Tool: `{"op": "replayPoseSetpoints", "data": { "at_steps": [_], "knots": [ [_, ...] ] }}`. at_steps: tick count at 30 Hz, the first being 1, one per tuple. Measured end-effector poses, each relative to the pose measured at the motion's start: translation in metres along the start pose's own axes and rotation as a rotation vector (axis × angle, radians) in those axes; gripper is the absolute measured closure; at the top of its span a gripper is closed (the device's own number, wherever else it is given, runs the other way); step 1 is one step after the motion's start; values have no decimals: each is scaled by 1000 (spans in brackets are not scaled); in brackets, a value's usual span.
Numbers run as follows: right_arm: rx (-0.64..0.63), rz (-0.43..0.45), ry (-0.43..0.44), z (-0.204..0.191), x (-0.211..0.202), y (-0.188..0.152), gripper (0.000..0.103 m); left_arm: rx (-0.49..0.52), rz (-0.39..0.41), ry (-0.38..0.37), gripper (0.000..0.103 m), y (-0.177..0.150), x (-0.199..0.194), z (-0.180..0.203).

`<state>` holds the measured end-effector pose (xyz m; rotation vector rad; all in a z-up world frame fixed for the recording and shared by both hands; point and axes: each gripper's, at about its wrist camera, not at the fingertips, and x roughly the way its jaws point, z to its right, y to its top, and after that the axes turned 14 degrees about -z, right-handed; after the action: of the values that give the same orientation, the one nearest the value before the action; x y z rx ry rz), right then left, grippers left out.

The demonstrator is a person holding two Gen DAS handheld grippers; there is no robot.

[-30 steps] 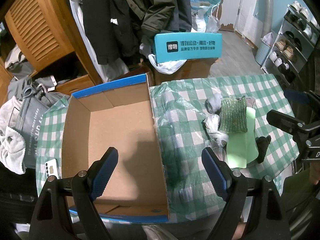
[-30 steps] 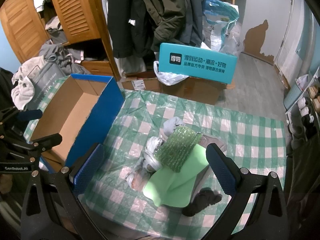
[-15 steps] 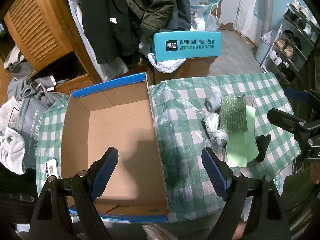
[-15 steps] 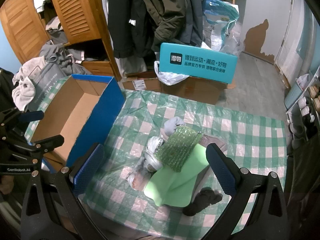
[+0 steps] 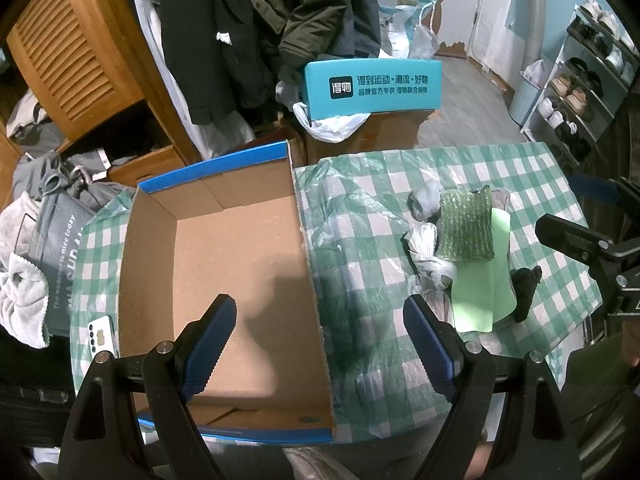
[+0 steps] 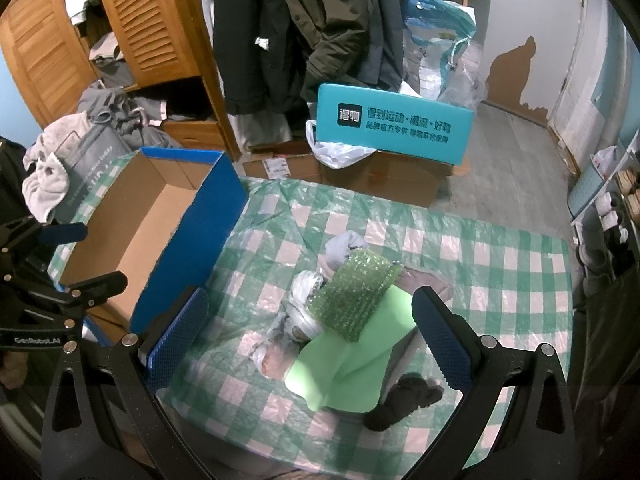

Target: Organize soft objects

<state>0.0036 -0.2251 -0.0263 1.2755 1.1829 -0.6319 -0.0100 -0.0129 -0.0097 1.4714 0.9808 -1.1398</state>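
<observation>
A heap of soft things lies on the green checked tablecloth (image 6: 500,272): a green bubble-wrap pad (image 6: 356,294) (image 5: 466,226) on a pale green sheet (image 6: 348,368) (image 5: 482,292), a crumpled grey-white bag (image 6: 298,316) (image 5: 428,256), a grey cloth ball (image 6: 342,246) (image 5: 426,200) and a black sock (image 6: 400,402) (image 5: 526,286). An open cardboard box with blue sides (image 5: 224,264) (image 6: 132,232) stands at the left, nothing in it. My left gripper (image 5: 320,350) hovers open over the box's right wall. My right gripper (image 6: 308,342) hangs open above the heap, holding nothing.
A white phone (image 5: 102,334) lies left of the box. Beyond the table stand a teal box (image 6: 394,126) on cardboard cartons, hanging coats (image 6: 320,20), a wooden wardrobe (image 6: 152,28) and a shoe rack (image 5: 584,88). A grey bag with towels (image 5: 44,248) sits at the left.
Both grippers have drifted only slightly; the heap and the box have stayed put, and both pairs of jaws remain open.
</observation>
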Motion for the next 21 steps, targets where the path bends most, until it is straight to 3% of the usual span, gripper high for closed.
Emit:
{"op": "replayPoseSetpoints", "data": {
  "at_steps": [21],
  "knots": [
    [10, -3, 3, -1, 0, -8, 2, 13, -20, 1, 16, 0, 8, 7]
  ]
}}
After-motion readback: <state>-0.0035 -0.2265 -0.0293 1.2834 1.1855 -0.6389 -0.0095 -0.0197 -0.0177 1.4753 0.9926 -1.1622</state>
